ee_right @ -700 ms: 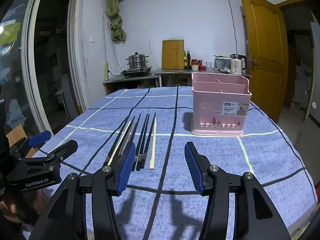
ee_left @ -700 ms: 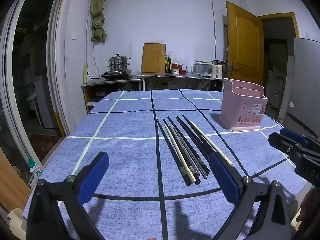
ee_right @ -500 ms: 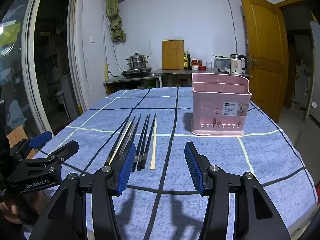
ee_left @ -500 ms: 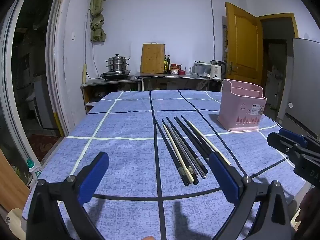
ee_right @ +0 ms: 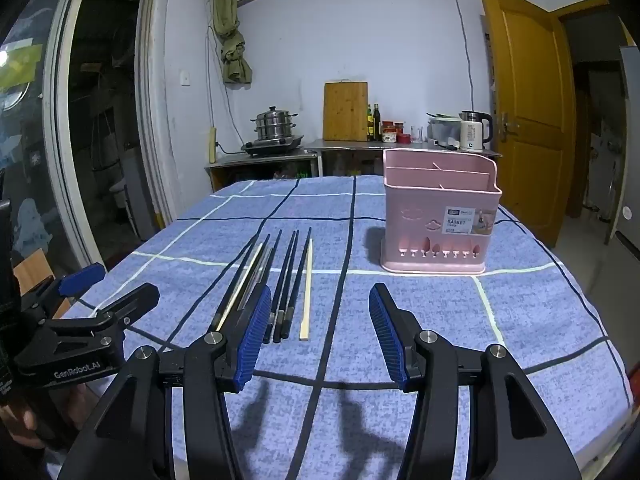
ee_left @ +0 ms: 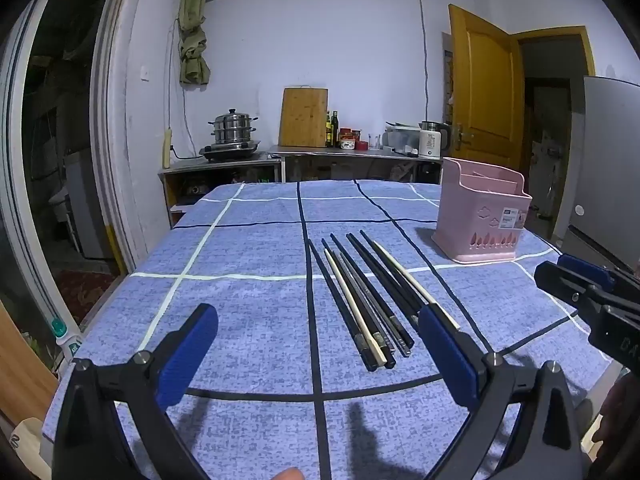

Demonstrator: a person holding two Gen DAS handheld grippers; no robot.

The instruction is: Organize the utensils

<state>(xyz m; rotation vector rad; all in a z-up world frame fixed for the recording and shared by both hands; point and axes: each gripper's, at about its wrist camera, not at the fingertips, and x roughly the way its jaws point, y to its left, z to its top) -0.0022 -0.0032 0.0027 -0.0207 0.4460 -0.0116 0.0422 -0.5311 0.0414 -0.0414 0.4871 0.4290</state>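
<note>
left gripper (ee_left: 316, 344) wide open, empty | chopsticks (ee_left: 362, 292) lie centre frame on worktop (ee_left: 240, 320), long axes running away from camera, near ends between its fingers' line | right gripper (ee_right: 316, 330) open, empty, nearer; bundle lower-left, partly behind its left finger | pink basket (ee_right: 436, 216) upper right, compartments' insides hidden

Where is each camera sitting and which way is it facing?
Left wrist: rides the left tool, aimed forward and slightly down over the blue tablecloth at the chopsticks; its open blue pads show, the right tool at right.
Right wrist: rides the right tool, same heading, facing the pink basket; its open pads show, the left tool at left.
Shared: chopsticks, basket, tablecloth, back counter.
</note>
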